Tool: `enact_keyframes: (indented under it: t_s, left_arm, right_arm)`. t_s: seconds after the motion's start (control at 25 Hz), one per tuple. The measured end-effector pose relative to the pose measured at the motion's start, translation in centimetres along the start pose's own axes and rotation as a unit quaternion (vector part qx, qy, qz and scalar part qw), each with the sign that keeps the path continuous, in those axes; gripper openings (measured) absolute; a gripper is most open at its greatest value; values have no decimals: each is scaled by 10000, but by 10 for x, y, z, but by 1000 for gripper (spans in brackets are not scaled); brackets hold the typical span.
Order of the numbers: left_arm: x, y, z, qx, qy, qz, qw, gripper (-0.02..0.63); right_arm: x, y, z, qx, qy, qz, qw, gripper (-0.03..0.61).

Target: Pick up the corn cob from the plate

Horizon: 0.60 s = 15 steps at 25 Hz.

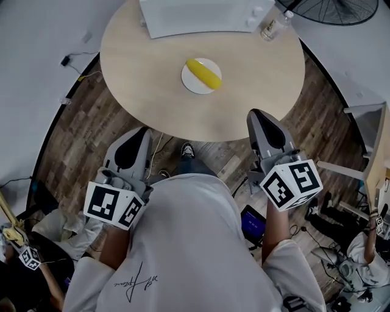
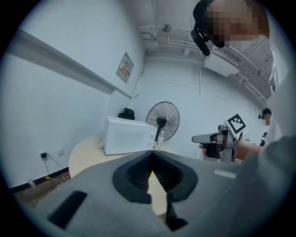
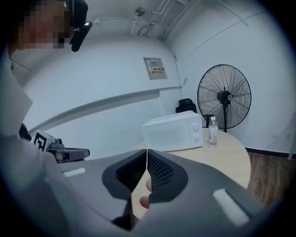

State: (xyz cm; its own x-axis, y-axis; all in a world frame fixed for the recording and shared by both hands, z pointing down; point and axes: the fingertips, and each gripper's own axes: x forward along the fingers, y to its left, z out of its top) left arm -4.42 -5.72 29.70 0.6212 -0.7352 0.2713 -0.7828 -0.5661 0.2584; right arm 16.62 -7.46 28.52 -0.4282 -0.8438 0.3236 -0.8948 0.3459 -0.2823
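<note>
Left gripper (image 1: pixel 142 131), right gripper (image 1: pixel 256 114) closed, empty | corn cob (image 1: pixel 204 74) on plate (image 1: pixel 188 83) | wall sign (image 3: pixel 155 68): gripper views only

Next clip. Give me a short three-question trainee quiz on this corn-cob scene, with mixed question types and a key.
1. True or false: the corn cob lies on the plate on the round table.
2. What stands beside the microwave at the table's far side? A) a water bottle B) a mug C) a bowl
3. Short answer: is the left gripper or the right gripper touching the corn cob?

Key
1. True.
2. A.
3. Neither. Both are at the table's near edge, well apart from the plate, with their jaws together.
</note>
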Motion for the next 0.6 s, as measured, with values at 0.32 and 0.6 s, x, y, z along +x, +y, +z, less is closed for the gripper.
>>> enact_keyframes:
  t_s: [0.32,0.6]
  left_arm:
    - [30,-20,-1,21,12,252,9997,2]
    - [36,-32,-6,130,123,301,9994,2]
  right_arm:
    - [15,-35,1,-20,171,382,9991,31]
    - [20,-49,2,-93,174,518,9985,37]
